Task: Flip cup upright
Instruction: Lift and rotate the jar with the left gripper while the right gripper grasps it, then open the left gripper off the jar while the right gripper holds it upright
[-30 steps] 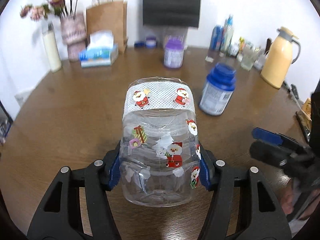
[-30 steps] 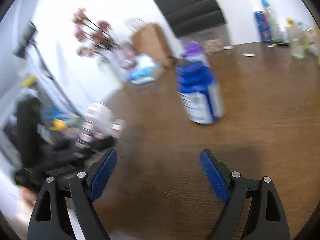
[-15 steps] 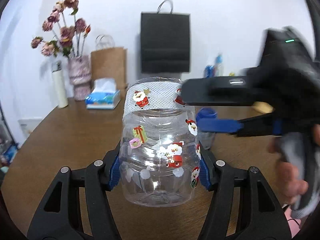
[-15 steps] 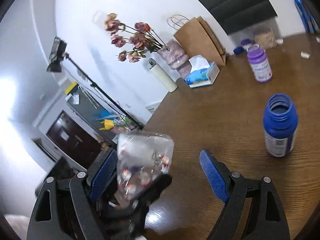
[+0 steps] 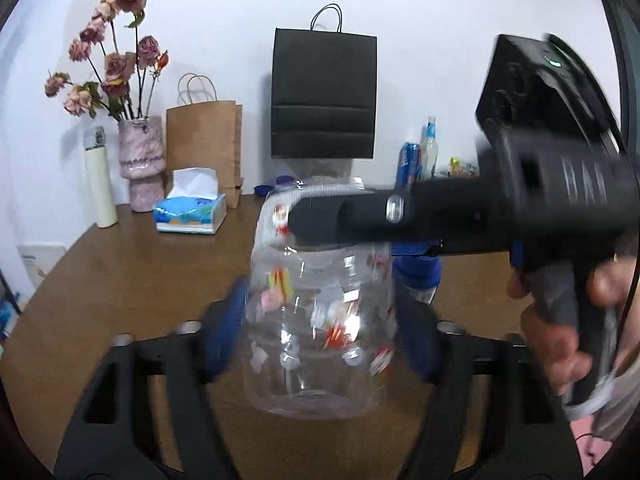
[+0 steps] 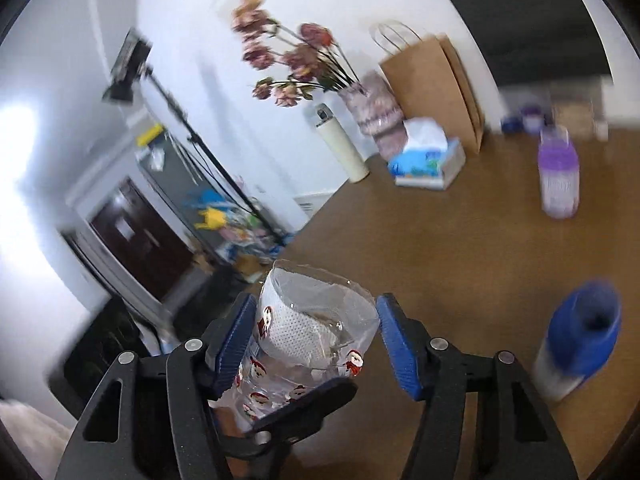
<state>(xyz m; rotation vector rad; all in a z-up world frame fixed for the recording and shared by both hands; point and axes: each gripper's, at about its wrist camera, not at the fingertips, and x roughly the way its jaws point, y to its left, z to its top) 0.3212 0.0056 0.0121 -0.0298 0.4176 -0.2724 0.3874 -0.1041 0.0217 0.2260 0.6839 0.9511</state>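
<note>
The clear plastic cup (image 5: 320, 320) with Santa stickers and a white band is held in the air above the brown table (image 5: 120, 272). My left gripper (image 5: 320, 332) stands around its lower body; its blue pads look blurred and slightly apart from the cup. My right gripper (image 6: 316, 340) has its blue pads on either side of the white-banded rim (image 6: 308, 320), close to it, from the right side. In the left wrist view the right gripper's black body (image 5: 460, 216) crosses over the cup's top.
A blue-capped bottle (image 6: 576, 340) stands on the table to the right. A purple-lidded jar (image 6: 558, 176), a tissue box (image 5: 190, 212), a vase of dried flowers (image 5: 142, 160), paper bags (image 5: 324, 92) and bottles line the far edge.
My right gripper has moved in over the cup and closed around its rim. My left gripper's pads have moved outward from the cup's body; that view is now blurred.
</note>
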